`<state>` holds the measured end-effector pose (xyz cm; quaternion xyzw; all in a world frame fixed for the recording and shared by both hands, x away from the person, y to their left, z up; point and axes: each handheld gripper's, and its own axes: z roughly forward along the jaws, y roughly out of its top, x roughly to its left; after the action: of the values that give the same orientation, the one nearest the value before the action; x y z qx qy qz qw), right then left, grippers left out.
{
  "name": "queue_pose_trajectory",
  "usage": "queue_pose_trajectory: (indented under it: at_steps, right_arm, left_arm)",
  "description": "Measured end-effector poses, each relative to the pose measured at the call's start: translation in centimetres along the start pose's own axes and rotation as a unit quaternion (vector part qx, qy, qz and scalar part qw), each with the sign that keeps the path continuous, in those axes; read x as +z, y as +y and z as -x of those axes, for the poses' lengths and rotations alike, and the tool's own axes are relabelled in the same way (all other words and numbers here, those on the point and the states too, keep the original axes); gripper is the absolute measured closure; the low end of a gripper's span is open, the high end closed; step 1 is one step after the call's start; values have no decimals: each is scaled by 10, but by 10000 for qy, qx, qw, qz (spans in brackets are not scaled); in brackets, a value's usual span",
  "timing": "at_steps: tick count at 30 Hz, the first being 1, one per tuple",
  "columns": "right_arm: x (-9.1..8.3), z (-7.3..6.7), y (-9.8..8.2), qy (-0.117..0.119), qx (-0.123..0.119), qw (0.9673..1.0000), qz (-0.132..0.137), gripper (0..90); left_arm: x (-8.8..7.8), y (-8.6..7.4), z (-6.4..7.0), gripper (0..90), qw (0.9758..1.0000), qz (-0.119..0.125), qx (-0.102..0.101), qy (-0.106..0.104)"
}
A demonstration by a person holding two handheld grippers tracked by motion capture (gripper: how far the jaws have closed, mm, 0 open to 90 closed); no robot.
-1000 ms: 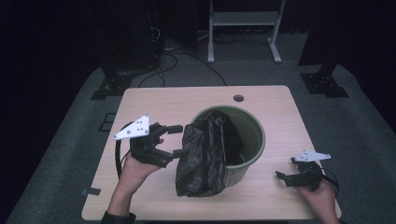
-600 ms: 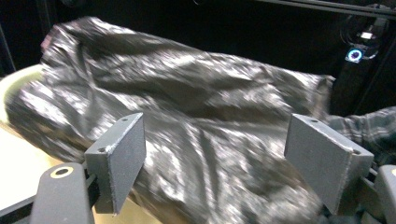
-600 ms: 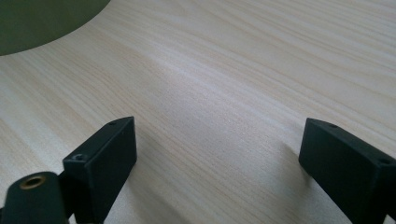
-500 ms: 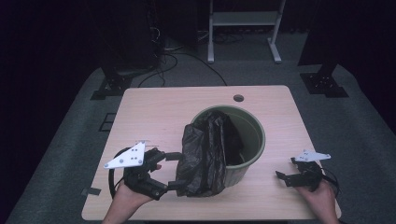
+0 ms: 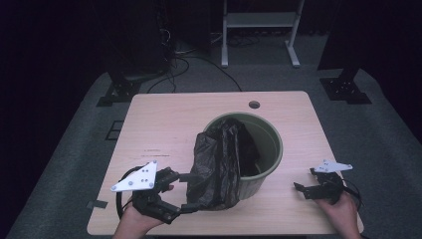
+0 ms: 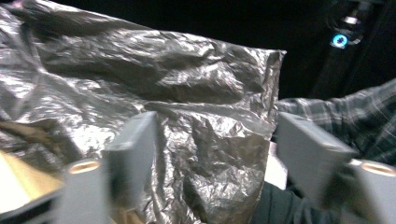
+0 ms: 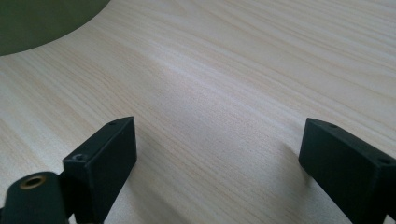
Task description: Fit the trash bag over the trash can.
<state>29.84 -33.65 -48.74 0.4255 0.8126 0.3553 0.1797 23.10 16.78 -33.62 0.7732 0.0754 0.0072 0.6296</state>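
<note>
An olive-green bin (image 5: 272, 144) stands on the wooden table (image 5: 164, 124). A crumpled black plastic bag (image 5: 219, 159) hangs out of it over the near-left rim, down to the tabletop. My left gripper (image 5: 195, 193) is level at the bag's lower end, one jaw on each side of it. Its jaws have just been closing. In the left gripper view, the bag (image 6: 163, 84) lies between the left gripper's (image 6: 210, 149) jaws, with a gap still showing at the right one. My right gripper (image 5: 304, 179) rests open near the table's front right; in its own view the right gripper (image 7: 217, 144) has bare wood between its jaws.
A round cable hole (image 5: 254, 104) sits near the table's far edge. A white stand (image 5: 259, 20) and dark tripod feet (image 5: 117, 92) are on the floor behind. The bin's wall (image 7: 37, 18) shows at the top left of the right gripper view. A plaid sleeve (image 6: 345, 112) is beyond the bag.
My left gripper has come down toward the table's near edge and in to the bag's hanging end, which now lies between its jaws. The right gripper has stayed put.
</note>
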Motion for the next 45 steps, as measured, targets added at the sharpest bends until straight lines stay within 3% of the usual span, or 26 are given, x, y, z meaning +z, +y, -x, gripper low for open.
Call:
queue_pose_trajectory:
  at_steps: [6, 9, 19, 25, 29, 33, 40, 45]
  right_arm:
    - [0, 0, 0, 0, 2, 10000, 1, 99]
    - [0, 0, 0, 0, 2, 10000, 0, 99]
    - [0, 0, 0, 3, 2, 10000, 3, 99]
    - [-1, -1, -1, -23, 16, 10000, 14, 123]
    - [-4, -4, 1, 77, 25, 10000, 23, 140]
    - [-18, -11, 9, 204, 81, 9993, 306, 169]
    - [-51, -23, 34, 595, 242, 9949, 778, 207]
    - [-66, -35, 51, 820, 99, 9924, 913, 216]
  left_arm:
    - [6, 3, -10, 783, 9996, -65, 91, -241]
    - [9, 5, -17, 894, 9996, 72, 34, -279]
    - [21, 25, -54, 896, 9993, 364, -5, -9]
    - [27, 27, -78, 896, 9976, 645, -206, 115]
    - [30, 25, -83, 895, 9967, 752, -259, 151]
    - [31, 25, -86, 896, 9958, 851, -291, 184]
    - [29, 27, -90, 895, 9955, 867, -306, 212]
    - [29, 31, -90, 895, 9960, 806, -289, 241]
